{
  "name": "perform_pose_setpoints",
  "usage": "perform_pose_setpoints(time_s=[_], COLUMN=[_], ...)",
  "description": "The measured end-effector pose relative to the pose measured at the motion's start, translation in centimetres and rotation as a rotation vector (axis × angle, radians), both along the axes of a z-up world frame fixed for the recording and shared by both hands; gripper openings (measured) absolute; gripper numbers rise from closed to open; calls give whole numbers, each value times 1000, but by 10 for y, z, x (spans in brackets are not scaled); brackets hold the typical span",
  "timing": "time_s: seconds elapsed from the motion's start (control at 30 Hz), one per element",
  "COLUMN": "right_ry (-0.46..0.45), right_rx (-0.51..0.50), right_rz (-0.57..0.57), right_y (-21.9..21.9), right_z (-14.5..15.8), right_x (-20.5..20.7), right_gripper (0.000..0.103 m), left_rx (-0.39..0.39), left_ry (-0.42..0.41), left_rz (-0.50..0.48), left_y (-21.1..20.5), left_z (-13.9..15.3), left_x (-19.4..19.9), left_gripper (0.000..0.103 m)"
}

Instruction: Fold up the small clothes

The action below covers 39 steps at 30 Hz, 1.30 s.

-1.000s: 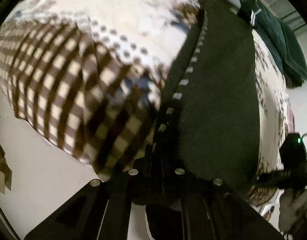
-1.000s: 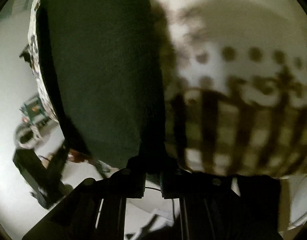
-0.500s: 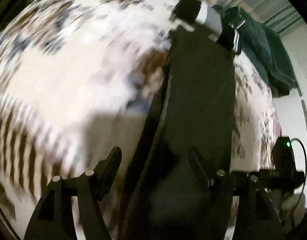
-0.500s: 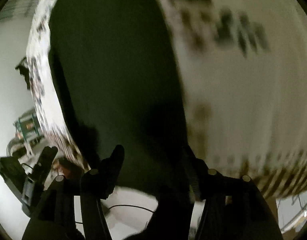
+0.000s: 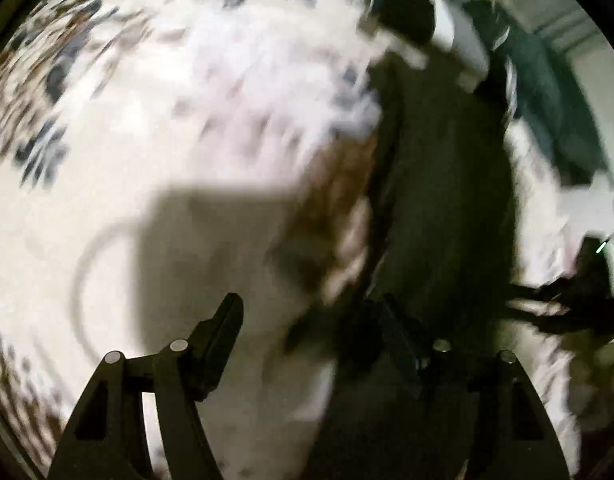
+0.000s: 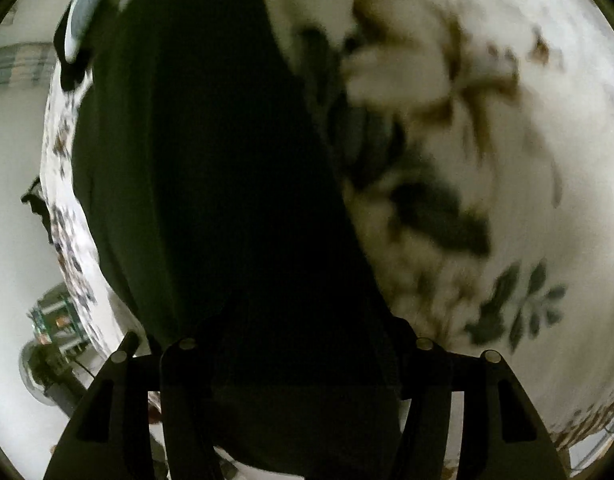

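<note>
Both views motion-blurred. Dark garment lies as a long strip on the floral-print bed cover, running away from both cameras. Left view: left gripper has its fingers spread wide, nothing between them; the left finger is over bare cover, the right one is at the near end of the garment, contact not resolvable. Left view alone shows a teal cloth pile beyond the garment's far end and a dark device with a green light at right. Right view: right gripper fingers wide apart, straddling the garment's near end, which fills the gap; leaf print on the cover is legible here only.
</note>
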State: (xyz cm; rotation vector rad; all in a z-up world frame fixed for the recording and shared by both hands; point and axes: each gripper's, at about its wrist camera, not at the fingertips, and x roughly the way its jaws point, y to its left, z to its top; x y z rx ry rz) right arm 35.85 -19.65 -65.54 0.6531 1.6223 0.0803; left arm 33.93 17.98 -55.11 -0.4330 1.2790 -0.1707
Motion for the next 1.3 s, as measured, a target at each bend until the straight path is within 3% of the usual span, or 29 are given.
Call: perform_pose_setpoints(time_s=[0.17,0.3,0.37,0.43,0.47,0.53,0.63,0.83,0.87,0.9,0.97,1.0,1.07,1.13,1.23,1.3], right_ry=[-155,-236,-268,-283,-277,-254,-264,-230,-205,-173,-99,-114,-163,-179,-121,-96], right_rx=[3,50,62,51,65,93,38,61,105,143,216,187,146,106,107,129], right_rz=[-88,-115,-144,-151,-140,-118,-134,-139,-140,-139,-105,-88,-88,-134,-131,-127], right_y=[-35,-51,-58,-65,-66,-67,-76,-57,-61,-61,-59,-57,-58,-66,-65,-71], right_z=[17,14,12,8,2,-9,-12,2,-2,-9,-26,-24,-17,-16,-18,-6], right_x=[63,124,153,177,191,211,229,203,196,191,186,186,189,193,195,187], right_gripper=[62,62,62,62,62,61,59,60,63,64,60,36,18,15,16,32], left_rx=[-95,-118,-90,-96,-112,-124,-146,-224,-214,-210,-208,-212,-198,-203,-183,-147], left_ry=[-122,-108,-101,-121,-120,-122,-119,-91,-109,-135,-158,-163,-141,-107,-77,-81], left_rz=[-55,-111,-116,-117,-112,-96,-87,-73,-83,-93,-99,-91,-76,-75,-86,-94], left_y=[-31,-62,-71,-70,-69,-63,-59,-51,-54,-55,-54,-53,-48,-48,-51,-49], left_z=[-1,-29,-40,-42,-43,-40,-45,-50,-47,-43,-36,-35,-41,-54,-44,-24], left_x=[102,179,204,212,215,214,214,223,223,221,222,226,233,236,235,221], left_gripper=[67,67,64,46,28,28,28,28,26,10,9,8,8,9,15,27])
